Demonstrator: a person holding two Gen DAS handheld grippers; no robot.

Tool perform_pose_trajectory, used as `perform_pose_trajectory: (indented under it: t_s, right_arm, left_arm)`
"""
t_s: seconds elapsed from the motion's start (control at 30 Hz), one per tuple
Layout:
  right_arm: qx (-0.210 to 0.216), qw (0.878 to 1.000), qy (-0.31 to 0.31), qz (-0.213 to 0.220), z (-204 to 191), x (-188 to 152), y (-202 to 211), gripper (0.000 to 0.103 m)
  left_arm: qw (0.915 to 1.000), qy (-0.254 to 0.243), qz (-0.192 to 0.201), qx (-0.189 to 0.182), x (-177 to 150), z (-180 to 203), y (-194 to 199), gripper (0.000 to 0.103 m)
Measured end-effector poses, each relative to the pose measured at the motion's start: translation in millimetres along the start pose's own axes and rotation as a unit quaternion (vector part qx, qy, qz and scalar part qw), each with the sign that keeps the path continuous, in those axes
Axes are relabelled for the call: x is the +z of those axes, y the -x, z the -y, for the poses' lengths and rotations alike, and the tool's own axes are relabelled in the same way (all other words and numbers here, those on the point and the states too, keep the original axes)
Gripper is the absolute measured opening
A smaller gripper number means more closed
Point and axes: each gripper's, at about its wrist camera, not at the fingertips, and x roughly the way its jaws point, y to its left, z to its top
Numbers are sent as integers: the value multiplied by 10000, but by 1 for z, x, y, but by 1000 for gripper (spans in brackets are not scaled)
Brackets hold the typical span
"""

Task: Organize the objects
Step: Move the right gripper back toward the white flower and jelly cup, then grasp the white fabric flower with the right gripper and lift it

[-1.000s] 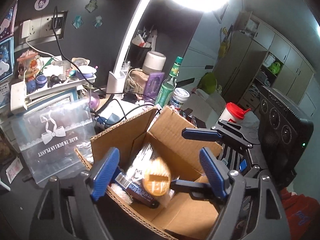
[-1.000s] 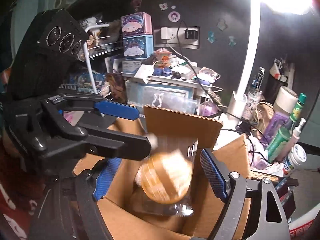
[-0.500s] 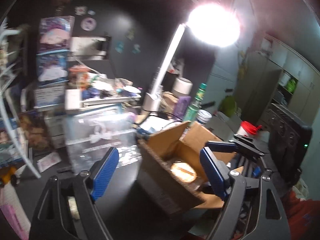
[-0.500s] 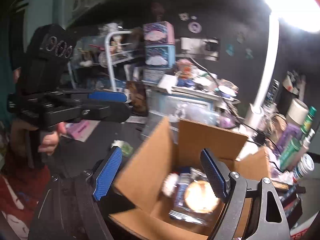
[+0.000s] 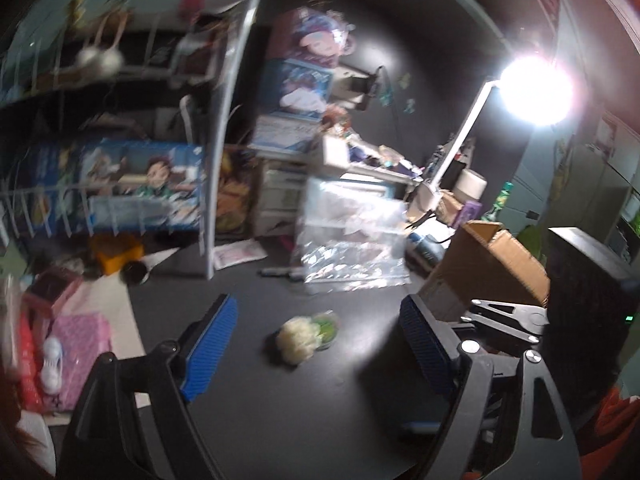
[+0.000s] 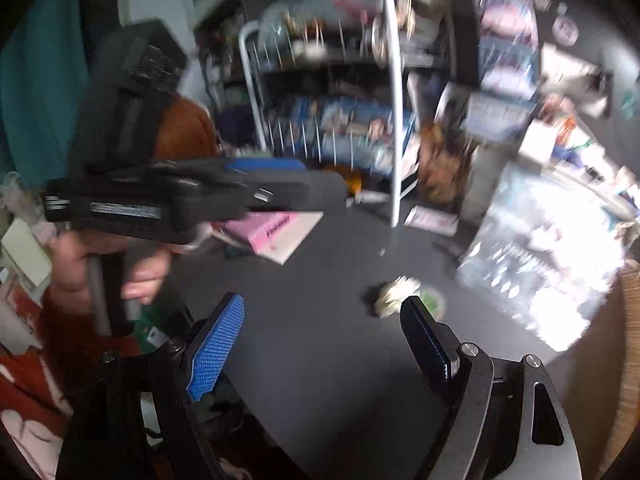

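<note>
The left gripper (image 5: 316, 344) and right gripper (image 6: 324, 340) both hang spread and empty above a dark desk (image 5: 280, 400). A small wrapped snack (image 5: 306, 336) lies ahead; a cardboard box (image 5: 488, 268) stands right.

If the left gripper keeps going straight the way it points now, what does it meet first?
Most likely the small pale fluffy item with a green round piece lying on the dark tabletop. It sits ahead between the open left gripper fingers, nothing in front. Depth is unclear in the blur.
</note>
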Motion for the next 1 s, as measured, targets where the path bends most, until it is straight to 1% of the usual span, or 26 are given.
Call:
perform_pose_trajectory:
  t_s: [0.03, 0.07, 0.13, 0.3, 0.43, 0.63, 0.67, 0.7, 0.8, 0.87, 0.93, 0.97, 1.0]
  right_arm:
    - [-77, 9999, -38, -105, 3, 0, -13, 77]
    - [-137, 9997, -78, -198, 7, 0, -27, 72]
    - [-137, 9991, -165, -362, 18, 1, -54, 68]
    - [-208, 9971, -398, -613, 42, 4, -90, 65]
    - [-239, 9960, -458, -730, 54, 4, -109, 65]
    - [-327, 9955, -376, -802, 57, 8, -124, 64]
    - [-383, 9954, -322, -814, 57, 9, -128, 60]
    - [-420, 9952, -291, -835, 57, 9, -131, 58]
    - [-530, 9939, -279, -926, 59, 10, -140, 47]
    - [-669, 9930, -204, -957, 59, 10, -142, 35]
    - [-739, 9927, -158, -940, 59, 11, -141, 29]
    - [-740, 9929, -157, -920, 59, 10, -140, 23]
    - [-737, 9931, -147, -905, 58, 10, -139, 21]
  left_arm:
    - [10000, 50, -39, 38, -5, -8, -2, 81]
    - [9999, 90, -73, 53, -9, -15, -3, 81]
    - [9997, 185, -147, 43, -18, -28, -6, 81]
    - [9991, 345, -251, 37, -26, -51, -13, 81]
    - [9987, 383, -317, 70, -27, -62, -19, 81]
    - [9982, 460, -371, 77, -27, -76, -26, 81]
    - [9982, 466, -382, 78, -27, -77, -27, 81]
    - [9981, 468, -394, 72, -27, -78, -28, 81]
    - [9980, 473, -424, 47, -27, -79, -31, 81]
    - [9979, 479, -437, 45, -27, -79, -31, 81]
    - [9978, 480, -447, 55, -27, -78, -31, 81]
    - [9978, 480, -455, 55, -27, -78, -31, 81]
    - [9978, 482, -462, 53, -27, -78, -31, 81]
